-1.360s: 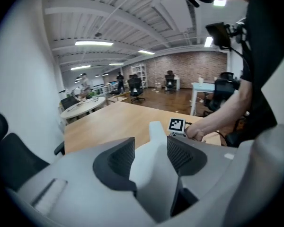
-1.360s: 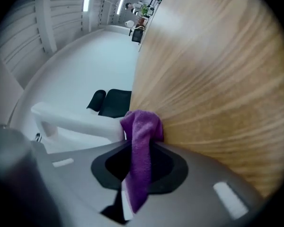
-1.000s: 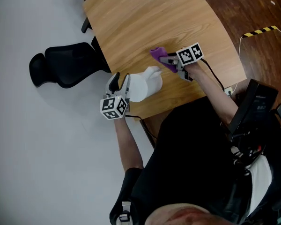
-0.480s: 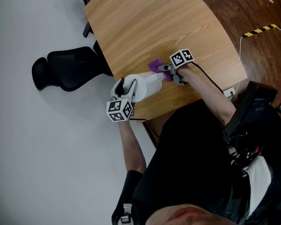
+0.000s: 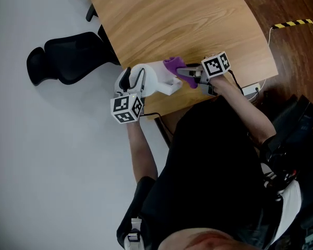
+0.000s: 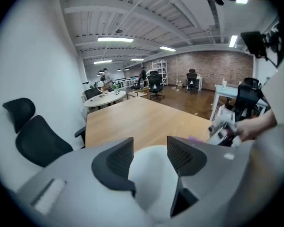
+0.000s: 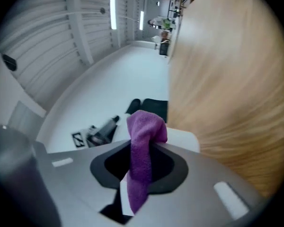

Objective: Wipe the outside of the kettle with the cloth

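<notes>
The kettle (image 5: 155,79) sat by the near edge of the surface (image 5: 172,20), its length running from tool to tool. The left tool (image 5: 134,82), its jaws just closing, clasped the handle end. The right tool (image 5: 183,74), clamped on the cloth (image 5: 172,65), touched the opposite end, so wiping would likely run toward the left tool.

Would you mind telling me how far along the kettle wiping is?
Done: the right gripper clamps the purple cloth. In hand: the cloth meets the white kettle, steadied by the left gripper, whose jaws have just been closing on it. Left: probably most of the outside.
</notes>
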Available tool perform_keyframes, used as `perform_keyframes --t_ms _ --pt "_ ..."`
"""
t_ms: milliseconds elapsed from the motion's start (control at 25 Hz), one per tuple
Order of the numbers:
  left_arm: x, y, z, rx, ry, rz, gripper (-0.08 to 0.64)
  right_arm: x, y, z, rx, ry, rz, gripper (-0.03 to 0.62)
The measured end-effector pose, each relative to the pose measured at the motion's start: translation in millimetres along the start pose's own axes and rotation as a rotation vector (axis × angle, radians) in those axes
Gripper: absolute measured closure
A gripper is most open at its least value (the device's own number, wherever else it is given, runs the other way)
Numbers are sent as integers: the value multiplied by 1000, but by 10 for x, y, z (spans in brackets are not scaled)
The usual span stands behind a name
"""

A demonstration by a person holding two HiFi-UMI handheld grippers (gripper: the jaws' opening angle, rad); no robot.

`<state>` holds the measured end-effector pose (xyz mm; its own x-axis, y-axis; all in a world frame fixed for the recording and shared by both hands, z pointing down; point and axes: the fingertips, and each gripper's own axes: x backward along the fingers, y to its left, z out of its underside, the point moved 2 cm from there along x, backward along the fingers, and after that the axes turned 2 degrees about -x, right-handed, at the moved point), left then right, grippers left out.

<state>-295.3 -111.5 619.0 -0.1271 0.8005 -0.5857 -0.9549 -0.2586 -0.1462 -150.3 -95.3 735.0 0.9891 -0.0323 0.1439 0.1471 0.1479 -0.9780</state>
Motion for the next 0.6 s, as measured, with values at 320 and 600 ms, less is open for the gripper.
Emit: perform_keyframes --t_ms 320,600 --pt "85 -128 197 -23 -42 -74 222 -352 766 228 108 78 -170 514" --pt "150 -194 116 -47 -71 -70 224 -254 -818 546 99 197 262 514"
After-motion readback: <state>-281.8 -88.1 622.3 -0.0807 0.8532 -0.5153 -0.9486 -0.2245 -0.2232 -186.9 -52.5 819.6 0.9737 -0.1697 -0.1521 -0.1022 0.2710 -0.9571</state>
